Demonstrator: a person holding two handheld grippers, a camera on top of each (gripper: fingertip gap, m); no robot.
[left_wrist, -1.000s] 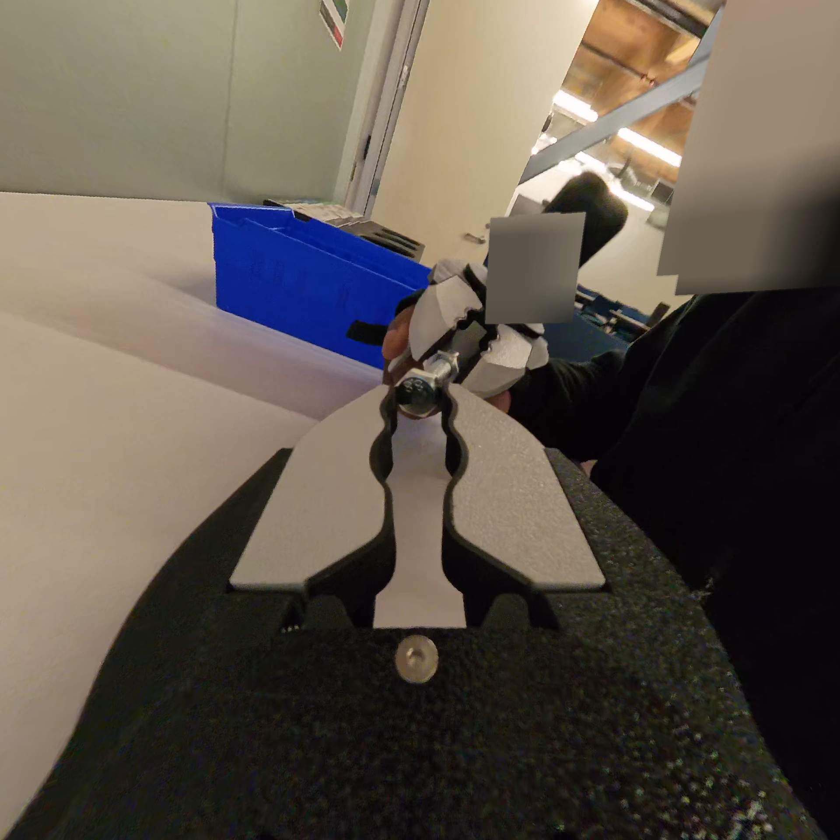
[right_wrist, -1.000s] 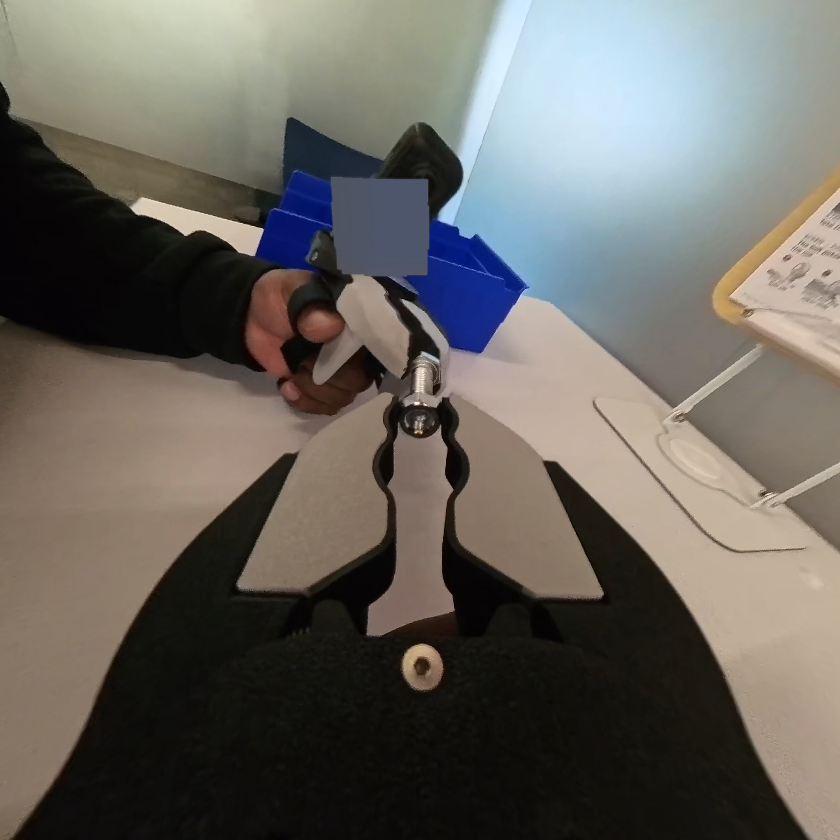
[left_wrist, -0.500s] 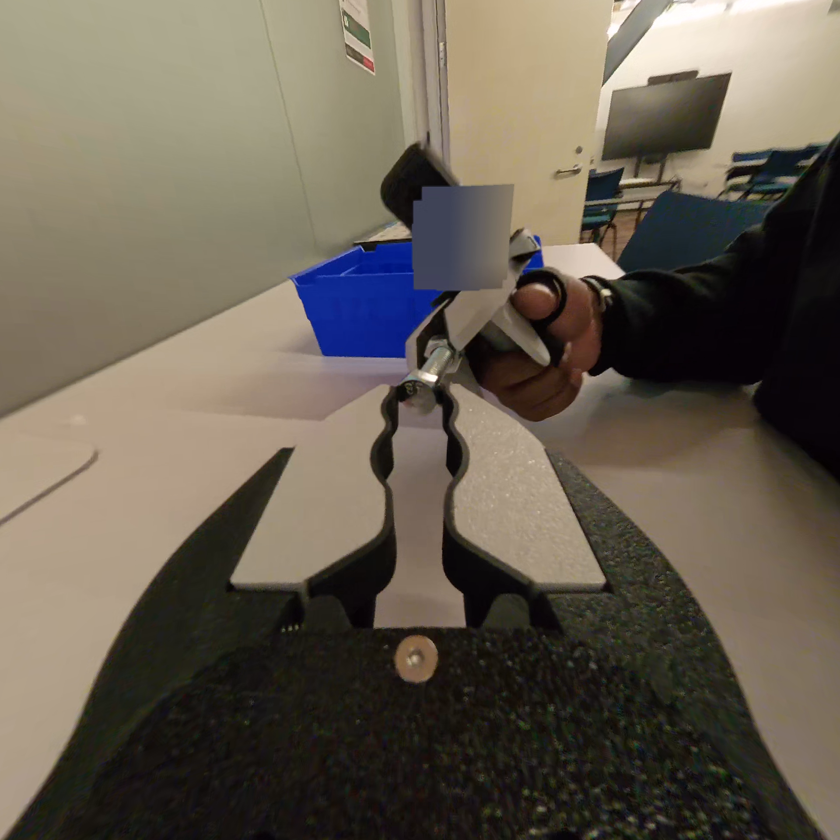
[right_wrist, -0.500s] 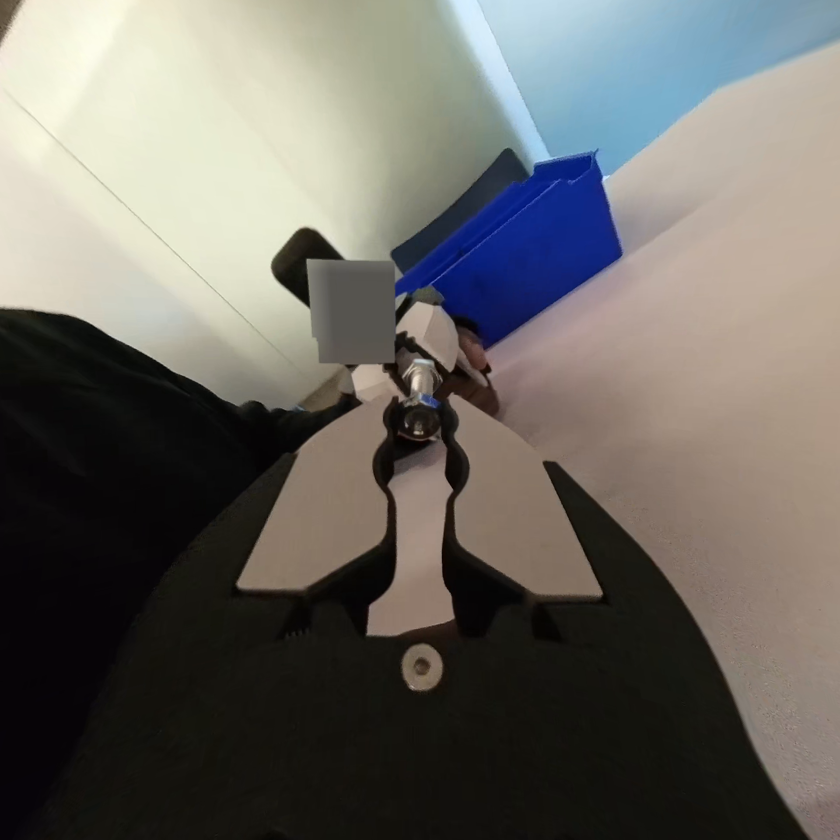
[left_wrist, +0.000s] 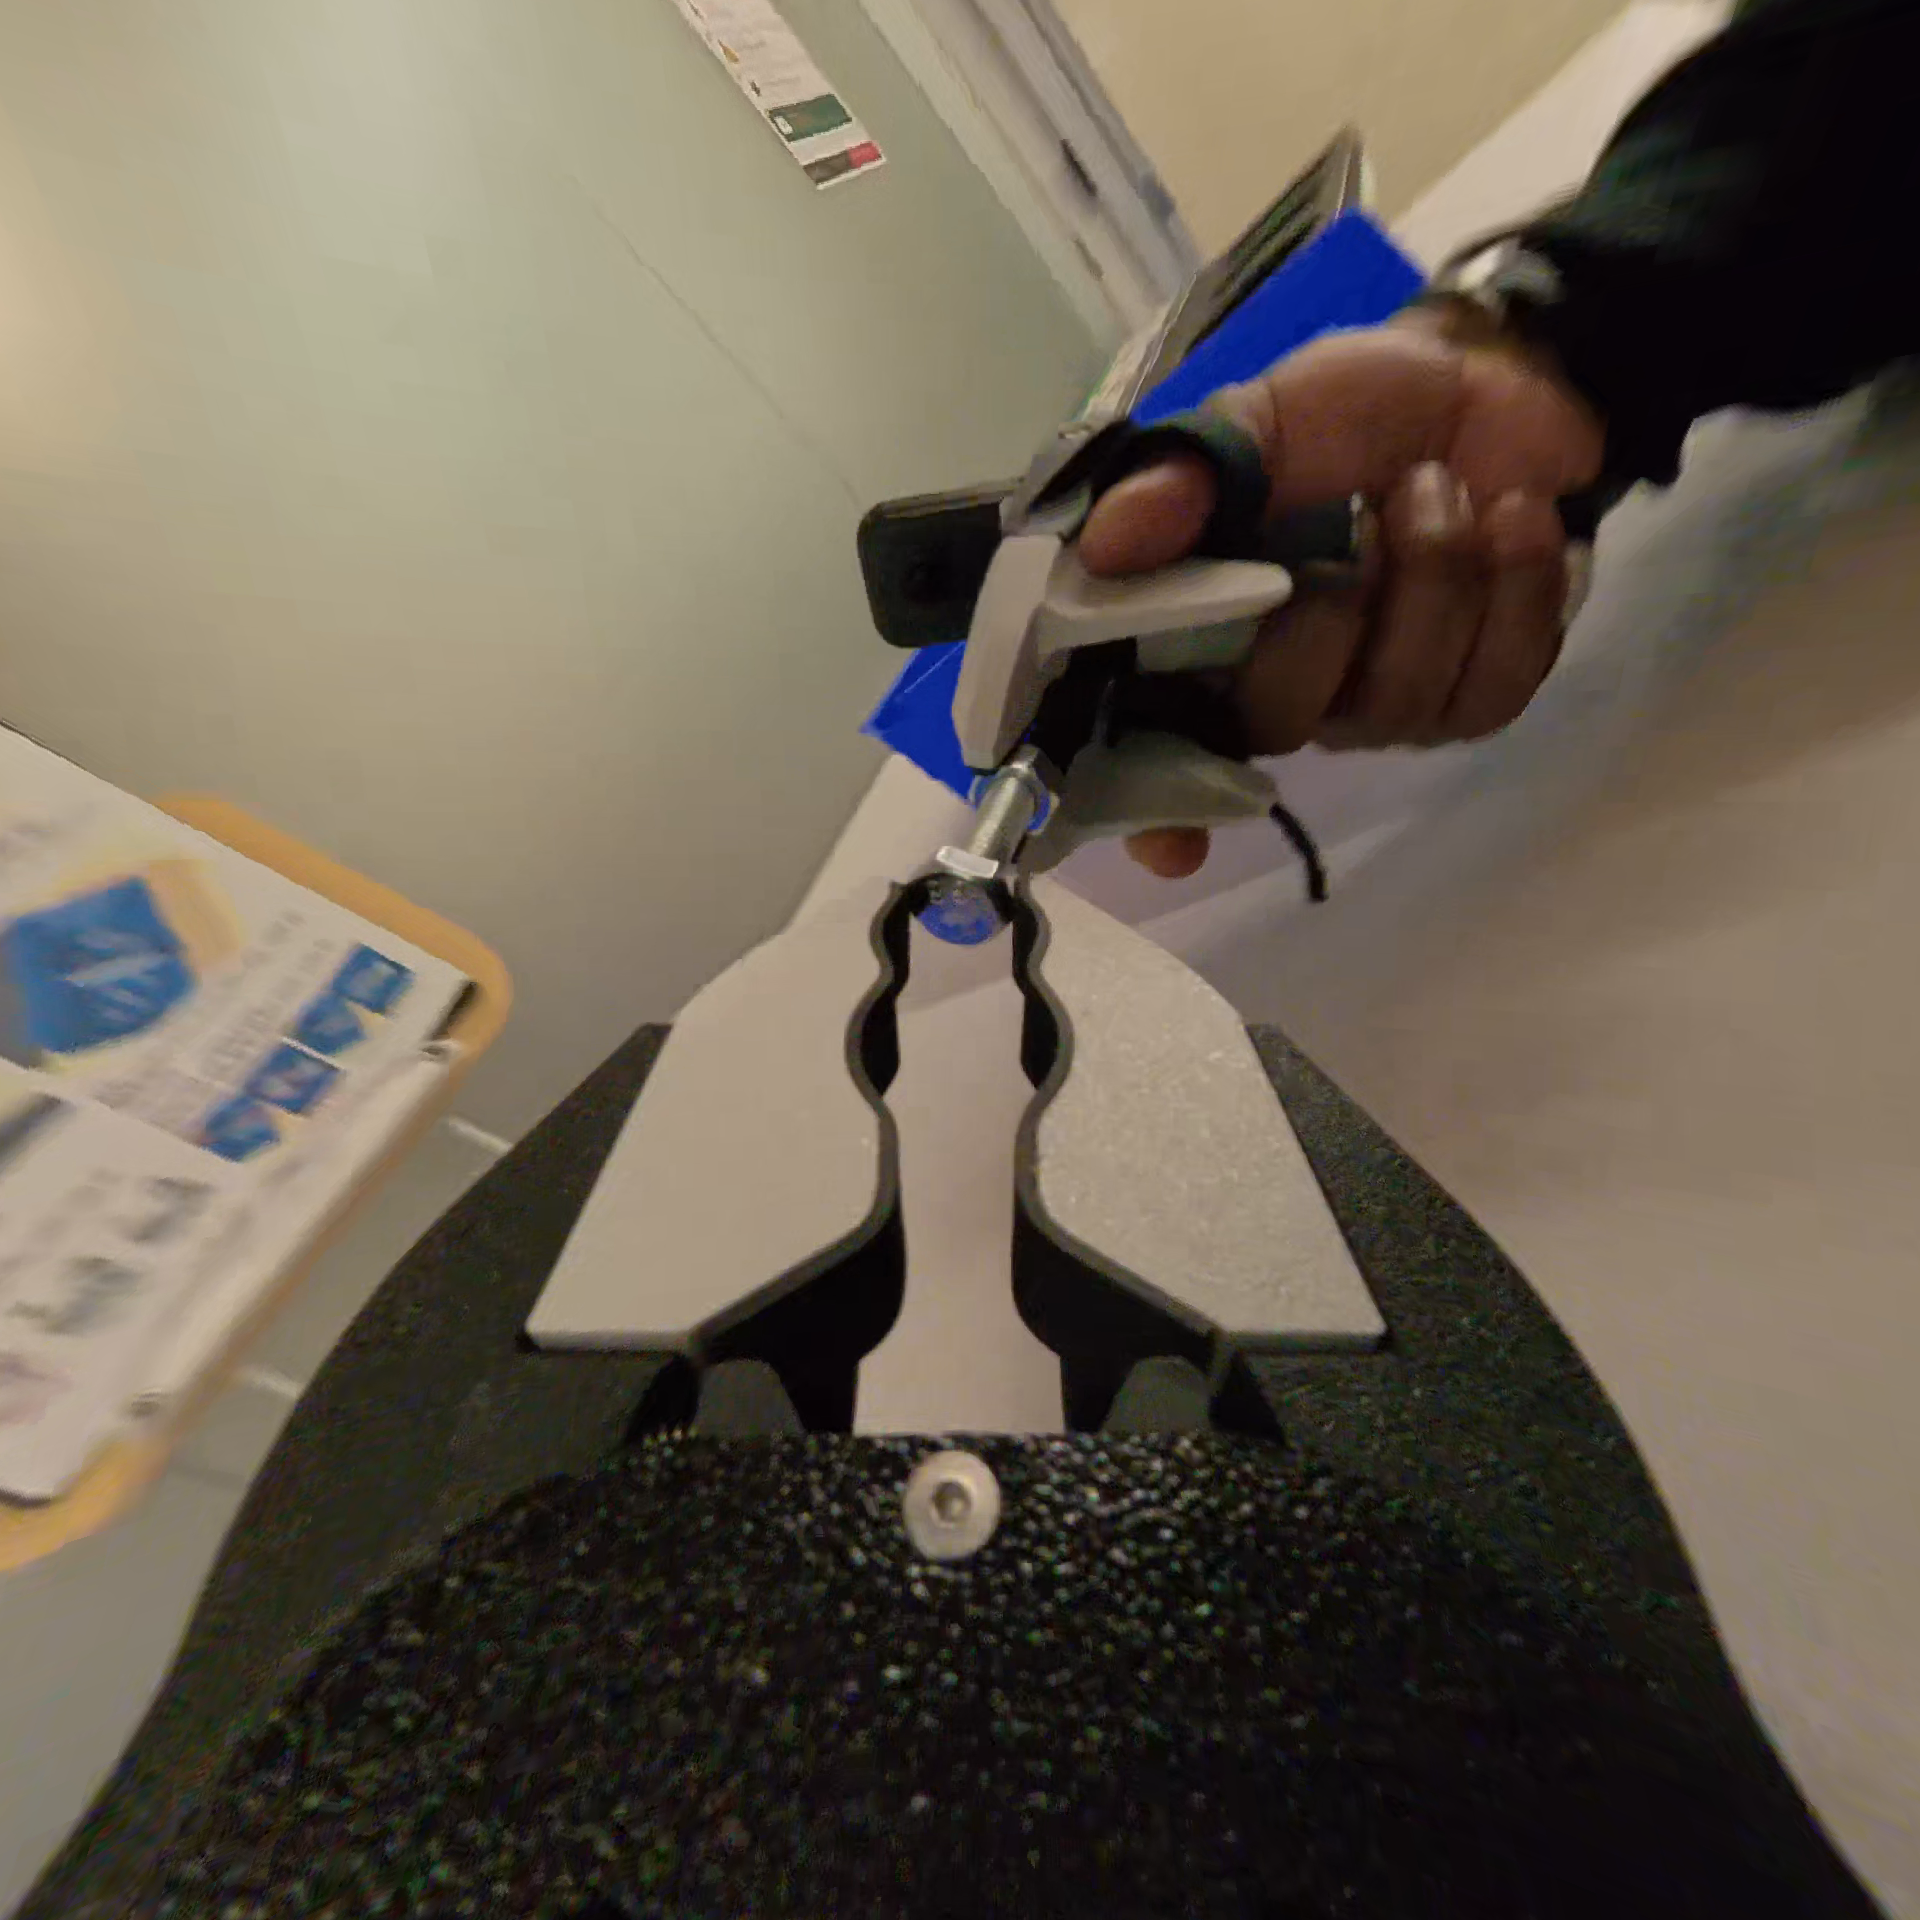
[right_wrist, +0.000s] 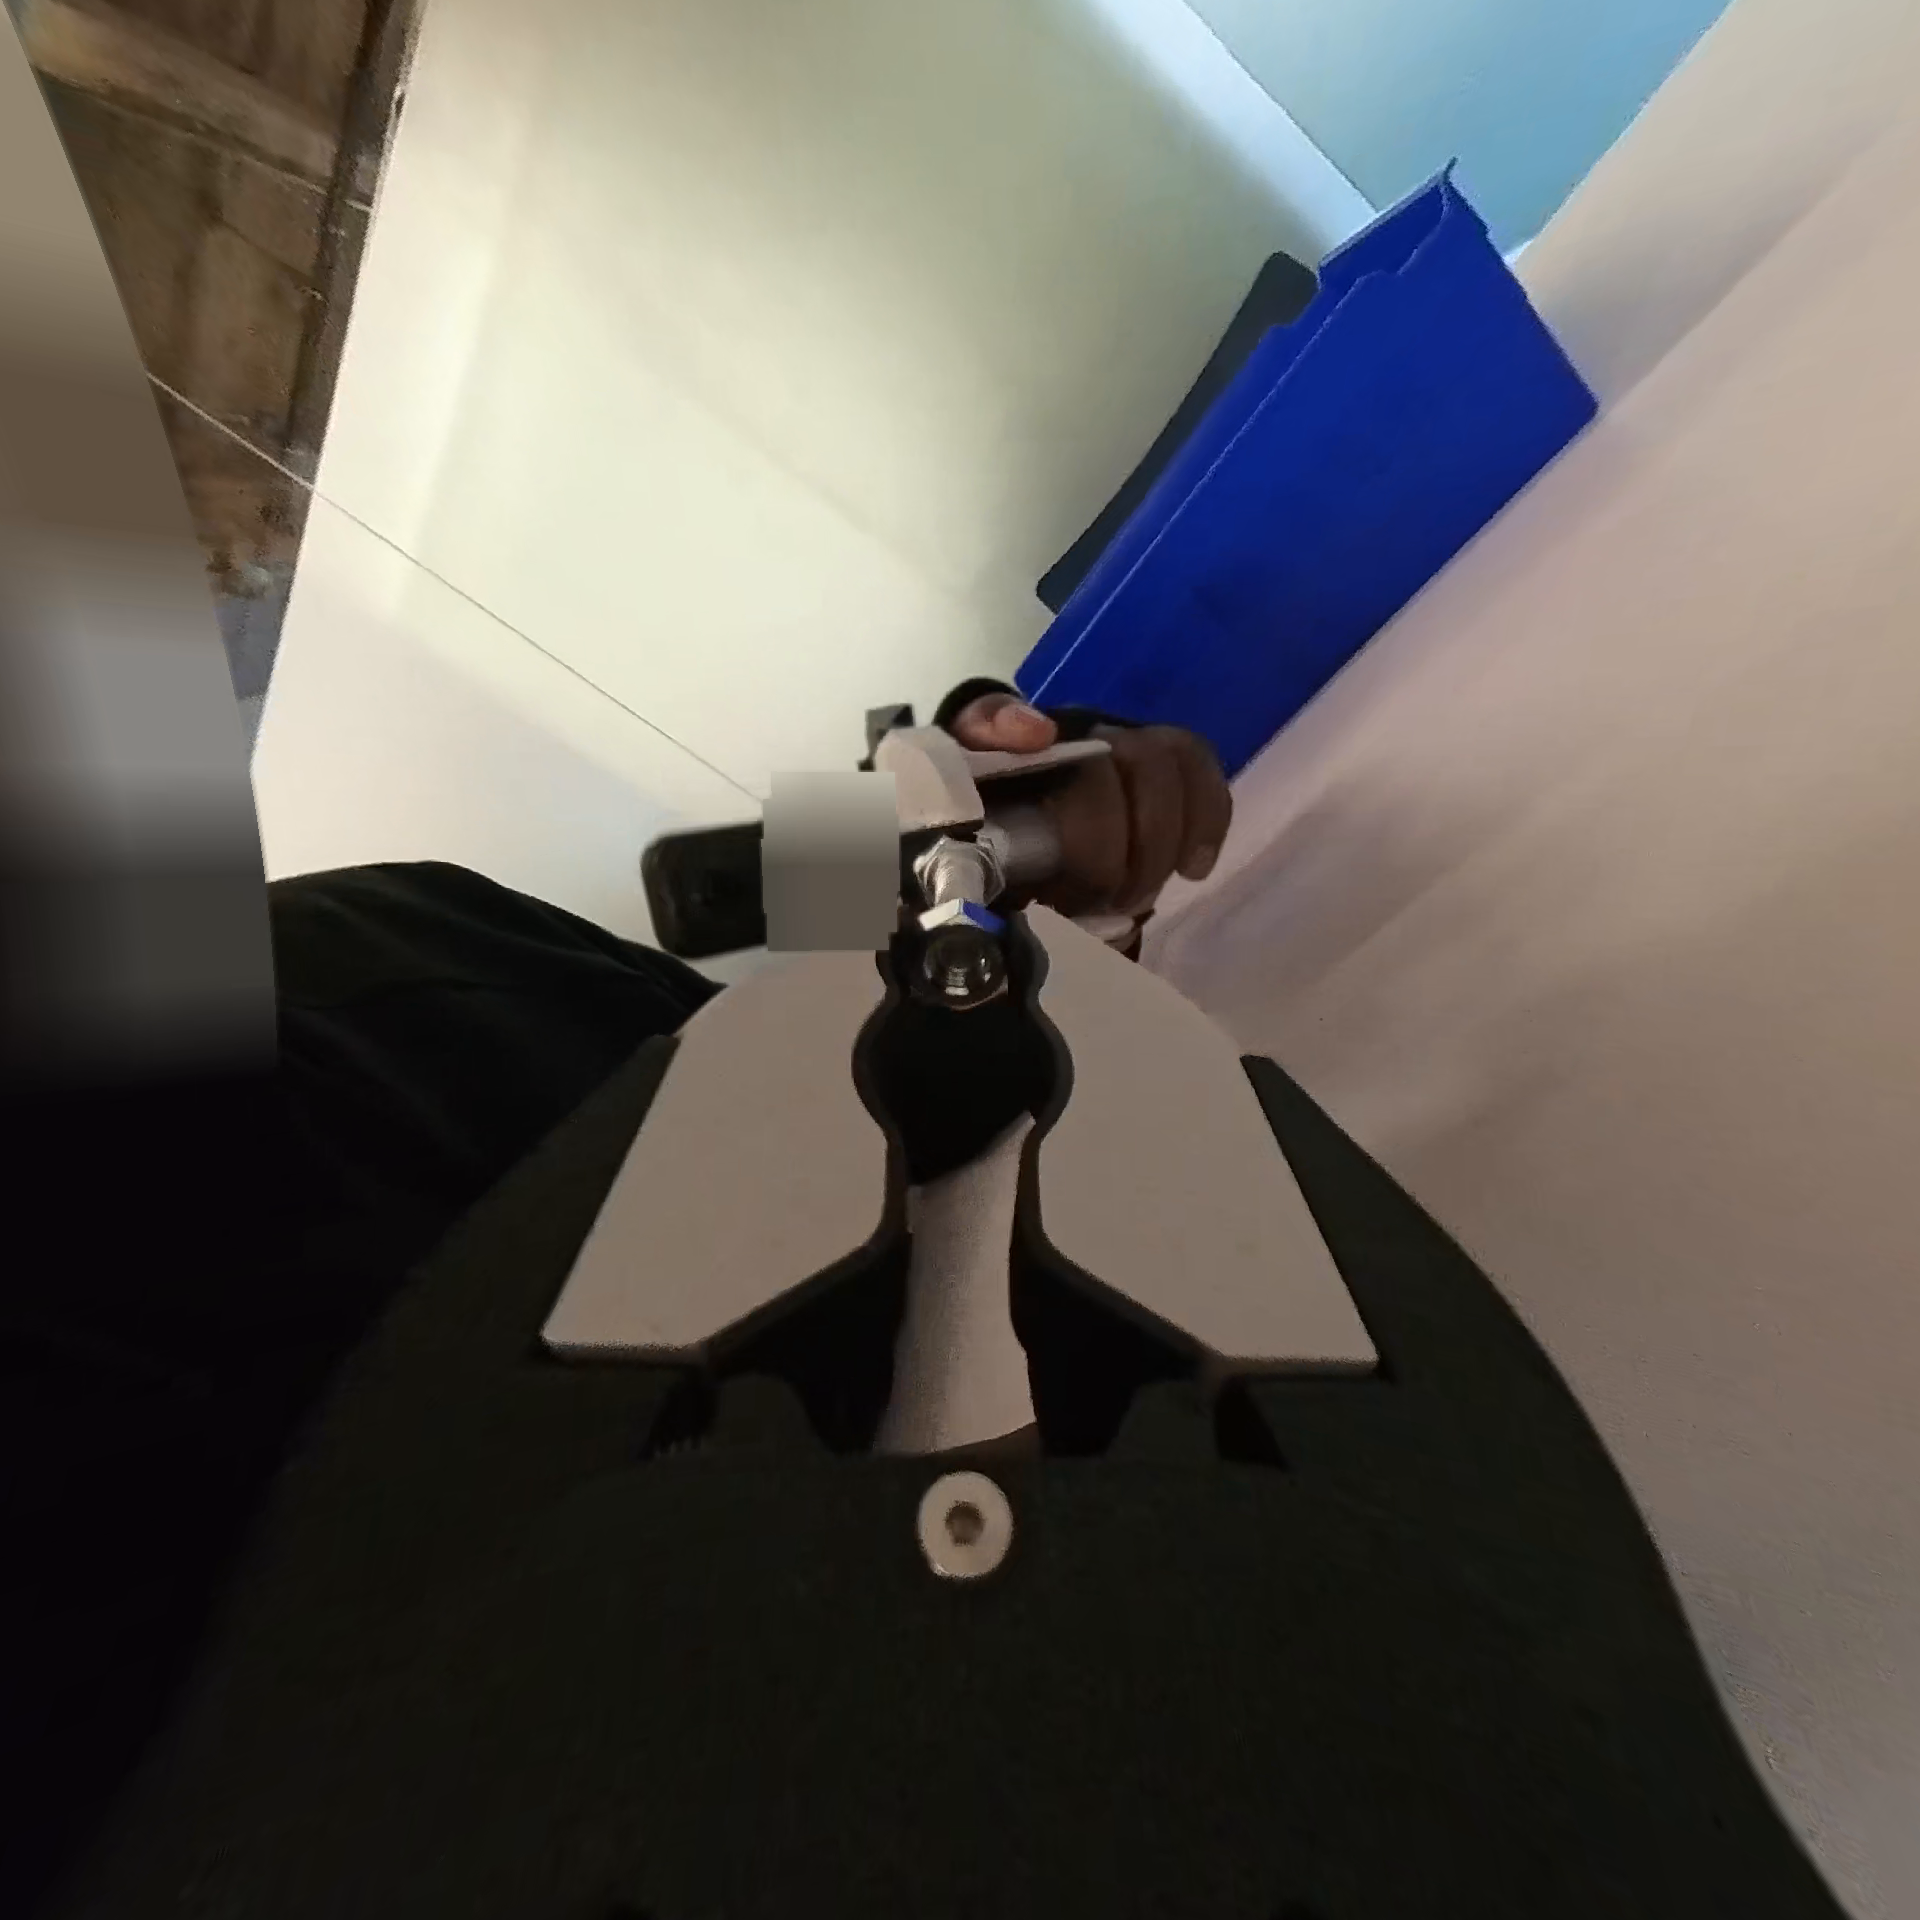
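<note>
Your left gripper (left_wrist: 954, 912) pinched the bolt (left_wrist: 1006, 810) head, your right gripper (right_wrist: 954, 971) the nut (right_wrist: 952, 975); any tilt risked cross-threading.

Bolt (left_wrist: 961, 914) between two grippers' jaws

Printed sheets (left_wrist: 156, 1091) blurred, cut by left edge; blue bin (right_wrist: 1351, 468) partly hidden.

Rolled sideways, both grippers, bolt (left_wrist: 1000, 812) clamped between. Instruction board (left_wrist: 208, 1091) now at left, blue bin (right_wrist: 1340, 499) upper right.
</note>
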